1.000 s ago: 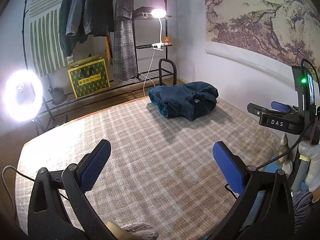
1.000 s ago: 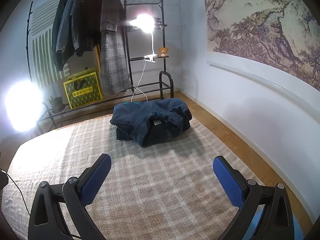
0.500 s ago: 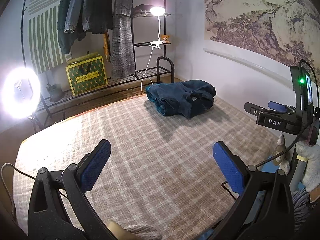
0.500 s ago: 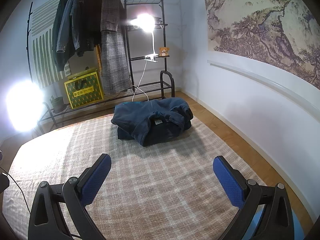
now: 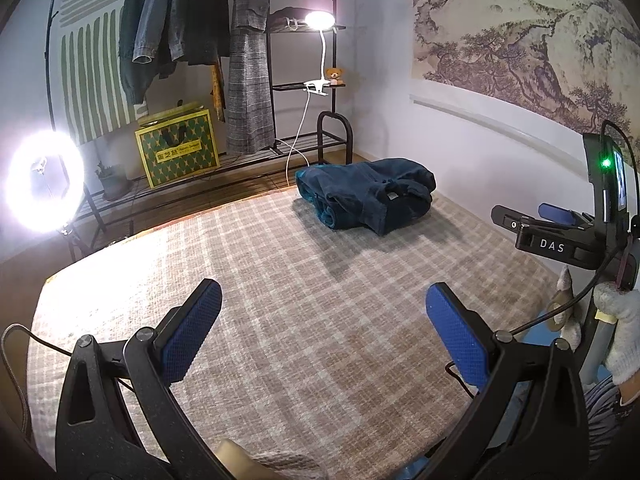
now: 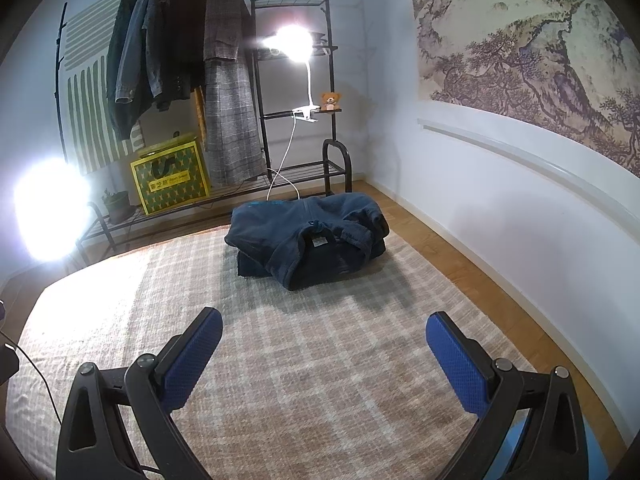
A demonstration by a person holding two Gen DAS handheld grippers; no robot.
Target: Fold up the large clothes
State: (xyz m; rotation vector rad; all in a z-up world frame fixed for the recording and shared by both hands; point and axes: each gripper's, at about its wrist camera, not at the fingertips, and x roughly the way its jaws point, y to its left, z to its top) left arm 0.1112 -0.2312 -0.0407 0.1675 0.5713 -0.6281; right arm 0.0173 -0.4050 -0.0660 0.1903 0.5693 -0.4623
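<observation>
Your left claw (image 5: 322, 328) and right claw (image 6: 324, 346) both hang spread wide and empty above the near part of the checked bed cover (image 6: 320, 360), touching nothing. The dark blue garment (image 6: 308, 236) lies as a compact folded bundle at the far end of the cover, collar label up, well apart from both claws. Folded this tidily, it looks finished, so you are probably holding back to keep clear of it. The clothes rack (image 6: 256, 80) stands behind it.

Folded garment (image 6: 308, 240) on the rug's (image 6: 320, 380) far end, rack (image 6: 292, 120) behind.
</observation>
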